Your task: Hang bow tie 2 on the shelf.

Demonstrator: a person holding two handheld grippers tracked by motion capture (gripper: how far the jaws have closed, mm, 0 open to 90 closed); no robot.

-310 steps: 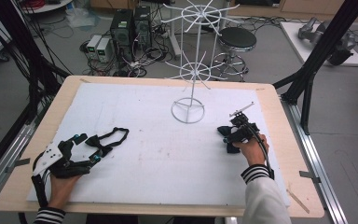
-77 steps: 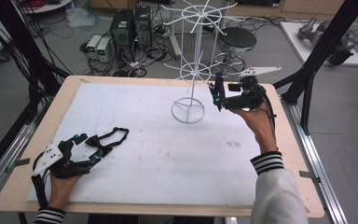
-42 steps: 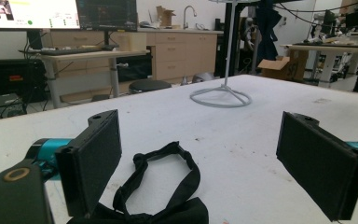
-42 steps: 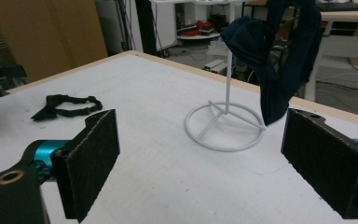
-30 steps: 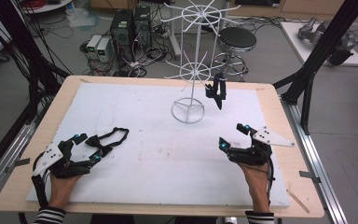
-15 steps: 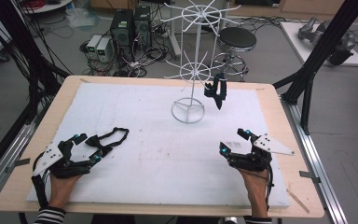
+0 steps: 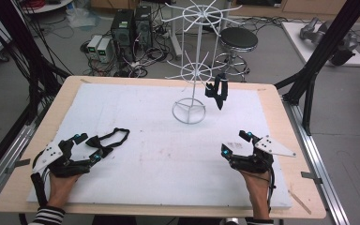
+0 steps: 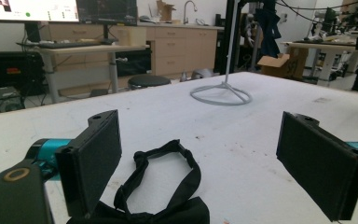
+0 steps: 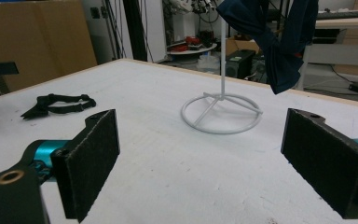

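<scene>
Left gripper (image 7: 86, 147): jaws wide apart, empty
Right gripper (image 7: 236, 144): jaws wide apart, empty
Loose bow tie (image 7: 107, 139): flat on tabletop, touching left jaws, band running ahead
Hung bow tie (image 7: 217, 91): on rack (image 7: 192, 75)

Grey floor (image 7: 23, 89), black stool (image 7: 238, 38), perhaps computer towers (image 7: 131, 26) behind.

Beyond your bench (image 7: 281, 140) you have a black stool (image 7: 238, 40) on the floor, with computer towers (image 7: 131, 26) to its left. A black frame post (image 7: 323, 47) slants up at your right.
</scene>
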